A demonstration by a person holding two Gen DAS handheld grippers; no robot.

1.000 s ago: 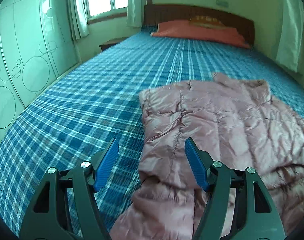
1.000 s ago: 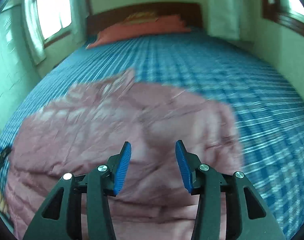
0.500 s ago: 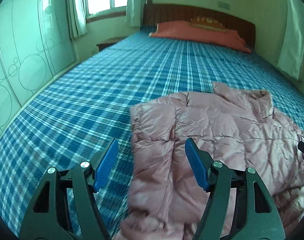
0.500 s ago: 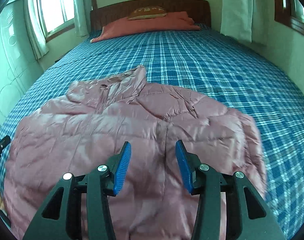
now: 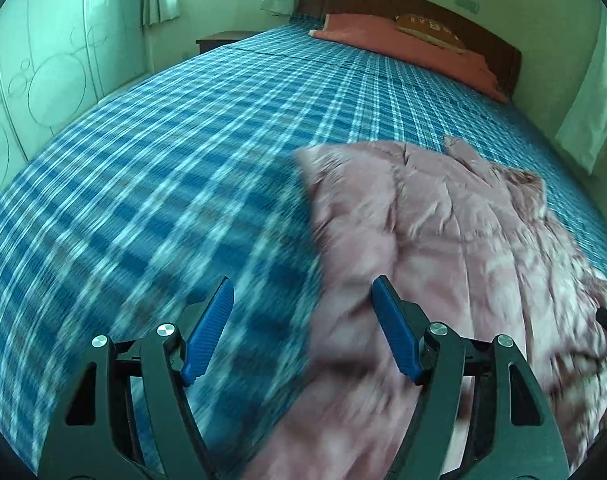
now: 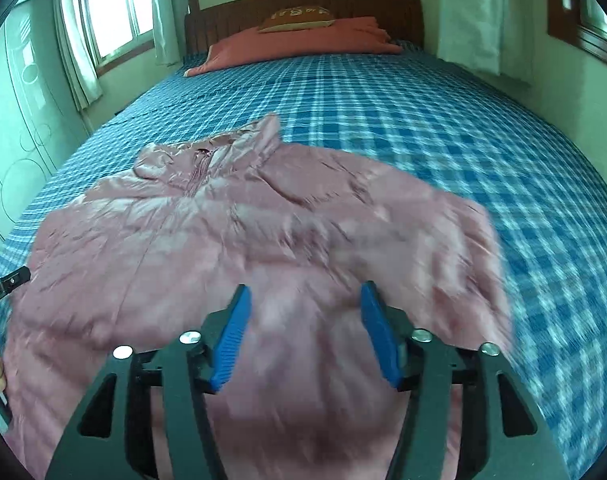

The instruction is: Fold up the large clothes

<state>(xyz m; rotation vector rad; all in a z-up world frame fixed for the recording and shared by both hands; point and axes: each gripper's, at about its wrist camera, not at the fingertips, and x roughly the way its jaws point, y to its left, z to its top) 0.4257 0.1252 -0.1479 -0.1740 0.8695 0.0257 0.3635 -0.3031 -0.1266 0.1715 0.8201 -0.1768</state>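
Claws first, nearest the cameras: left claw [image 5: 303, 304] has ribbed blue pads on black plastic arms, spread wide and opening, gripping nothing, one pad over the sheet and one over the jacket's left edge. Right claw [image 6: 303, 308] is the same build, apart and opening too, hovering over the jacket with no fabric pinched.

The jacket [image 6: 231, 248] is a dusty pink puffer, shiny and crinkly with quilted seams, spread out flat on the near part of the bed, collar [image 6: 243, 140] pointing away. Near parts are pretty blurry.

Bed [image 6: 443, 128] has a blue-and-white plaid sheet, mostly bare past the jacket. At the far end there's a salmon blanket [image 6: 303, 44] with a brownish patterned pillow [image 6: 297, 18] on top, against a dark wooden headboard [image 6: 303, 6]. Pale curtains [image 6: 163, 8] and a window [image 6: 111, 8] on the far left.
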